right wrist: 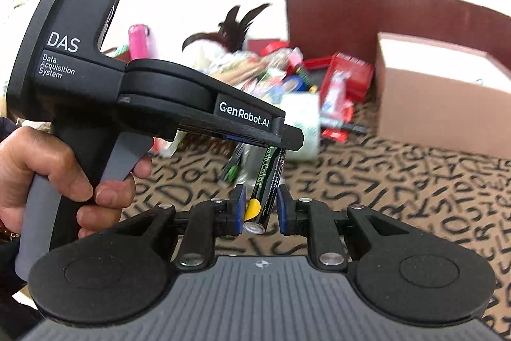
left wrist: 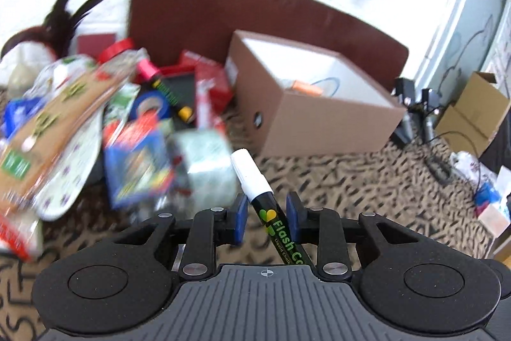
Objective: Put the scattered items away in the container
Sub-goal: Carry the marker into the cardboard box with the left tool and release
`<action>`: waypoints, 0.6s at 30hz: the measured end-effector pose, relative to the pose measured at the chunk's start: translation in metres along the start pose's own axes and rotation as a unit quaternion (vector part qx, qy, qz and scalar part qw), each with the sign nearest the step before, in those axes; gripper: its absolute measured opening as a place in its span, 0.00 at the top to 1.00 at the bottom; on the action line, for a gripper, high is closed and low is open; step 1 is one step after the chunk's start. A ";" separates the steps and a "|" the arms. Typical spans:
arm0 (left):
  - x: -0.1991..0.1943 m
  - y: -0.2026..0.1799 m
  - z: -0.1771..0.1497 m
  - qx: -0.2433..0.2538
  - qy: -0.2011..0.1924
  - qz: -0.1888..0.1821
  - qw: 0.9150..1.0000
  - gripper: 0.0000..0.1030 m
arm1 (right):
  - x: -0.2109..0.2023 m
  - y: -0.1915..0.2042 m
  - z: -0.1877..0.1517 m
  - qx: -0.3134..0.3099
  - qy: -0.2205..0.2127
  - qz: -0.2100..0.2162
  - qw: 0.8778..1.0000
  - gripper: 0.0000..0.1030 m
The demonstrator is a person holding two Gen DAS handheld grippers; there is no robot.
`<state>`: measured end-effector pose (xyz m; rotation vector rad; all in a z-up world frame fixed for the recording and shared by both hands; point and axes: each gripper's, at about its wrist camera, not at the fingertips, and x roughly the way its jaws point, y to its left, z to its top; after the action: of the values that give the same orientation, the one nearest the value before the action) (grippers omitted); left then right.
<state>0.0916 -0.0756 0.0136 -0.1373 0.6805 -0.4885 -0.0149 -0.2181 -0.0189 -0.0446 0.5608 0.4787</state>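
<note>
A black chalk marker with a white cap [left wrist: 255,181] stands between the blue pads of my left gripper [left wrist: 266,213], which is shut on it; a gap shows at one pad. In the right wrist view the marker's lower end [right wrist: 263,197] hangs between the pads of my right gripper [right wrist: 261,208], whose jaws stand apart around it. The left gripper's black body [right wrist: 159,98] fills that view's left side, above the marker. The open cardboard box [left wrist: 306,98] sits ahead on the right and also shows in the right wrist view [right wrist: 447,104]. A pile of scattered items [left wrist: 95,123] lies to its left.
A brown board [left wrist: 223,8] stands behind the box and pile. A tape roll [left wrist: 207,171] lies near the marker. The patterned carpet [left wrist: 351,187] spreads in front. Another cardboard box [left wrist: 472,111] and cables lie at the far right.
</note>
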 end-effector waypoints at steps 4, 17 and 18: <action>0.014 -0.022 0.029 0.026 -0.025 -0.015 0.999 0.76 | -0.004 -0.022 0.018 -0.008 -0.029 -0.024 0.999 0.78; 0.105 -0.063 0.133 0.055 -0.045 -0.060 0.996 0.77 | 0.027 -0.122 0.092 -0.006 -0.097 -0.081 0.992 0.78; 0.114 -0.064 0.139 0.059 -0.044 -0.059 0.996 0.77 | 0.033 -0.129 0.098 -0.007 -0.098 -0.085 0.992 0.78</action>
<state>0.2315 -0.1908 0.0738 -0.0882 0.5570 -0.6311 0.1164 -0.3018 0.0354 -0.0572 0.3567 0.3171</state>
